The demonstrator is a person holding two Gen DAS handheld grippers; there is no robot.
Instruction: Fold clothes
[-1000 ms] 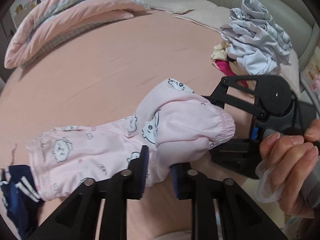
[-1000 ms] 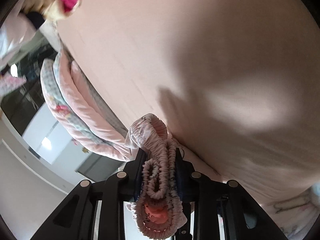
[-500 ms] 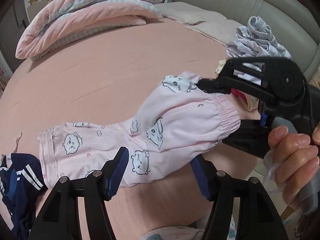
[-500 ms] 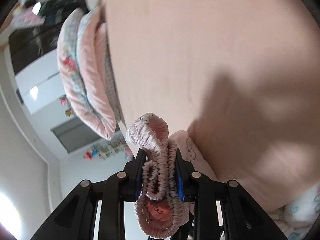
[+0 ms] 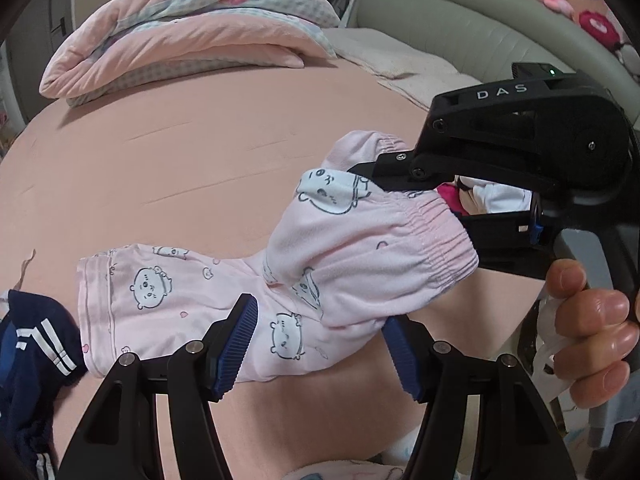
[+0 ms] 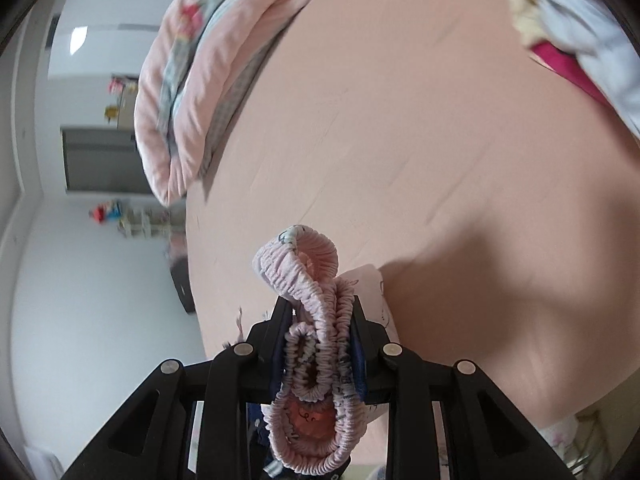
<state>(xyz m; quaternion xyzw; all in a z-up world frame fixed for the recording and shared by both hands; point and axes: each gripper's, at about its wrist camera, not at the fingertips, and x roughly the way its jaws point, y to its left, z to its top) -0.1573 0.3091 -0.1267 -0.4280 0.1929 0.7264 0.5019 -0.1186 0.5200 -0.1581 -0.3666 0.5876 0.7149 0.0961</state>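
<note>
Since a second ago the left hand-held gripper (image 5: pixel 316 344) is standing apart, off the pink pants (image 5: pixel 280 280); the right hand-held gripper (image 6: pixel 320 344) is lifting their waistband, clamped on it. Fold looks barely started: legs trailing on the bed (image 5: pixel 160 160). Beyond the pants, open sheet; navy garment (image 5: pixel 28 336) just beside their cuffs.

Soft, even indoor light falls on the bed (image 5: pixel 200 152), bright enough to show fine creases in the sheet without glare. In the right wrist view a broad dark shadow lies on the bed (image 6: pixel 400 140) right of the bunched waistband (image 6: pixel 316 320), and the folded quilt (image 6: pixel 192 80) beyond it is smeared by motion blur. Both views bulge strongly, with black corners.
</note>
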